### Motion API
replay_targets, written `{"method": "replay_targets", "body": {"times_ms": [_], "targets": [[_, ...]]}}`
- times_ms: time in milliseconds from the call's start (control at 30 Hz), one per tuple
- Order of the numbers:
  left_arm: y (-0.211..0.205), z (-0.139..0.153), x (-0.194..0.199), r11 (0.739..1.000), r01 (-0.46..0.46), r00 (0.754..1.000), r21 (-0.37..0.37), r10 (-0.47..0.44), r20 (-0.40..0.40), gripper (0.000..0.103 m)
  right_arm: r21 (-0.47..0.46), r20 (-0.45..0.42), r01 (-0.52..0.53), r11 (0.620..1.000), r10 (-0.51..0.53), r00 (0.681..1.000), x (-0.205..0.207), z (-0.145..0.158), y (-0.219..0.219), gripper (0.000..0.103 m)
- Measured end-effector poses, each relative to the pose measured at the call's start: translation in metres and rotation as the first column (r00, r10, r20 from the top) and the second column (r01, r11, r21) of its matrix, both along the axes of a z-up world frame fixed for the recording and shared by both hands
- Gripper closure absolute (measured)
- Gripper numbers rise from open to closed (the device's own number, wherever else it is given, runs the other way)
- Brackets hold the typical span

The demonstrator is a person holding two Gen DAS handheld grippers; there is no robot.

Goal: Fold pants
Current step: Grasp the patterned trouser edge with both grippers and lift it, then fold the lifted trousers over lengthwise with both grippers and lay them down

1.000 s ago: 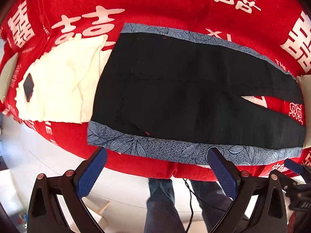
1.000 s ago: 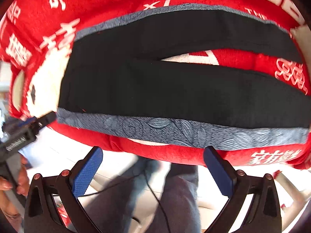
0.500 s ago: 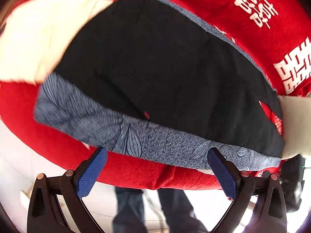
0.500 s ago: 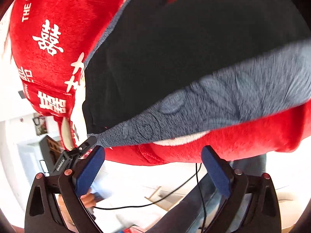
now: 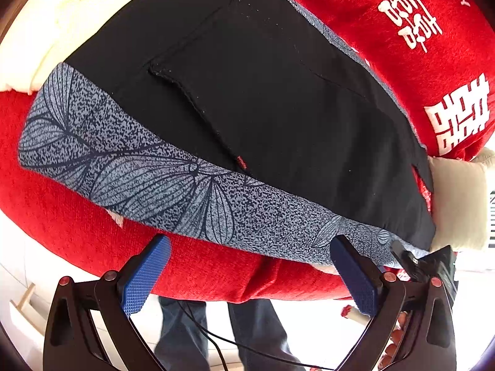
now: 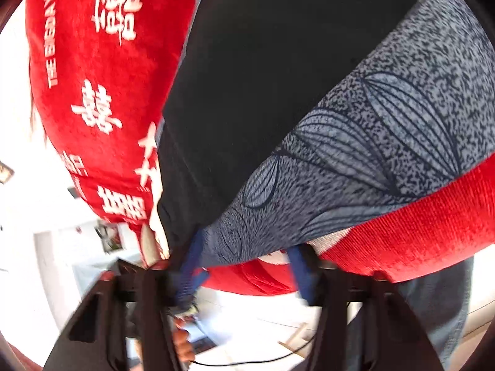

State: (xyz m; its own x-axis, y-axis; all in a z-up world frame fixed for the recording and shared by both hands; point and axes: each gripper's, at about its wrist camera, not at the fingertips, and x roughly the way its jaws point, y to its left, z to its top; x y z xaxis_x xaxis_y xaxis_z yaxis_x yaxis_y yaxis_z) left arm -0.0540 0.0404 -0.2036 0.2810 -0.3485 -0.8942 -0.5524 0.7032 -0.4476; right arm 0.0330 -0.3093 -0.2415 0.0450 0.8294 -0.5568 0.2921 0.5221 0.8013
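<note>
Black pants (image 5: 263, 99) with a grey-blue leaf-print side stripe (image 5: 148, 173) lie flat on a red cloth (image 5: 216, 275). My left gripper (image 5: 247, 275) is open, its blue pads just below the near stripe edge, over the red cloth's front. In the right wrist view the pants (image 6: 263, 77) and stripe (image 6: 386, 142) fill the frame. My right gripper (image 6: 244, 266) is blurred, its jaws partly closed with the stripe's near edge between the blue pads; whether they grip it is unclear. The right gripper also shows in the left wrist view (image 5: 423, 266).
A cream garment (image 5: 40, 31) lies at the pants' left end. A beige pillow (image 5: 458, 198) sits at the right. The red cloth carries white characters (image 6: 114, 3). The person's legs (image 5: 256, 334) and a cable stand below the front edge, over a white floor.
Both grippers have moved in close to the near stripe edge. The right gripper's jaws have narrowed from wide open and now straddle the stripe edge.
</note>
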Motion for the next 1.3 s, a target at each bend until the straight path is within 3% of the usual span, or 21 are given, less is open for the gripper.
{"method": "replay_targets", "body": {"times_ms": [33, 100, 200, 333, 467, 500, 533, 567, 600, 633, 700, 900, 1033, 1133, 1300], "targets": [[0.0, 0.0, 0.001, 1.0, -0.005, 1.0, -0.013, 0.005, 0.003, 0.0, 0.02, -0.016, 0.03, 0.999, -0.03, 0.999, 0.002, -0.002, -0.002, 0.077], [0.0, 0.0, 0.003, 0.999, -0.014, 1.0, -0.034, 0.015, 0.007, 0.0, 0.05, -0.066, 0.066, 0.997, -0.063, 0.996, 0.007, -0.006, -0.001, 0.096], [0.002, 0.001, 0.005, 0.996, -0.058, 0.998, -0.073, 0.06, 0.023, 0.0, 0.111, -0.068, 0.093, 0.989, -0.086, 0.994, 0.016, 0.008, 0.001, 0.096], [0.018, 0.002, 0.006, 0.979, -0.158, 0.985, -0.13, 0.165, 0.042, 0.0, 0.138, -0.018, 0.036, 0.99, -0.033, 0.999, 0.026, 0.04, 0.007, 0.096], [0.04, 0.002, 0.01, 0.957, -0.265, 0.961, -0.119, 0.272, 0.044, 0.0, 0.125, -0.013, -0.007, 0.992, 0.009, 1.0, 0.028, 0.047, 0.008, 0.096], [0.045, 0.002, 0.011, 0.952, -0.286, 0.955, -0.11, 0.292, 0.042, 0.007, 0.116, -0.016, -0.018, 0.993, 0.02, 1.0, 0.028, 0.047, 0.008, 0.096], [0.049, 0.002, 0.014, 0.95, -0.297, 0.953, -0.097, 0.301, 0.037, 0.031, 0.102, -0.025, -0.031, 0.994, 0.034, 0.999, 0.027, 0.043, 0.008, 0.096], [0.051, 0.0, 0.017, 0.954, -0.289, 0.956, -0.083, 0.291, 0.025, 0.044, 0.094, -0.034, -0.036, 0.995, 0.039, 0.999, 0.027, 0.04, 0.009, 0.096], [0.051, -0.002, 0.02, 0.959, -0.276, 0.961, -0.062, 0.277, 0.005, 0.065, 0.086, -0.044, -0.036, 0.996, 0.04, 0.998, 0.027, 0.036, 0.008, 0.096], [0.053, -0.002, 0.021, 0.962, -0.267, 0.964, -0.054, 0.267, 0.002, 0.075, 0.071, -0.053, -0.035, 0.997, 0.039, 0.998, 0.027, 0.034, 0.007, 0.096], [0.056, 0.008, 0.026, 0.966, -0.256, 0.966, -0.04, 0.257, 0.017, 0.086, 0.044, -0.046, -0.044, 0.998, 0.046, 0.998, 0.031, 0.036, 0.008, 0.096], [0.056, 0.07, 0.068, 0.982, -0.186, 0.978, 0.03, 0.183, 0.098, 0.087, -0.018, 0.09, -0.155, 0.988, 0.156, 0.984, 0.082, 0.082, 0.025, 0.096], [0.072, 0.094, 0.12, 0.983, -0.179, 0.975, 0.044, 0.171, 0.141, 0.087, -0.043, 0.164, -0.24, 0.97, 0.244, 0.956, 0.146, 0.107, 0.045, 0.096], [0.086, 0.093, 0.168, 0.981, -0.183, 0.974, 0.061, 0.172, 0.148, 0.087, -0.066, 0.184, -0.288, 0.955, 0.295, 0.938, 0.195, 0.108, 0.062, 0.097], [0.11, 0.054, 0.238, 0.975, -0.183, 0.98, 0.127, 0.17, 0.108, 0.087, -0.147, 0.175, -0.373, 0.916, 0.395, 0.902, 0.28, 0.078, 0.107, 0.097]]}}
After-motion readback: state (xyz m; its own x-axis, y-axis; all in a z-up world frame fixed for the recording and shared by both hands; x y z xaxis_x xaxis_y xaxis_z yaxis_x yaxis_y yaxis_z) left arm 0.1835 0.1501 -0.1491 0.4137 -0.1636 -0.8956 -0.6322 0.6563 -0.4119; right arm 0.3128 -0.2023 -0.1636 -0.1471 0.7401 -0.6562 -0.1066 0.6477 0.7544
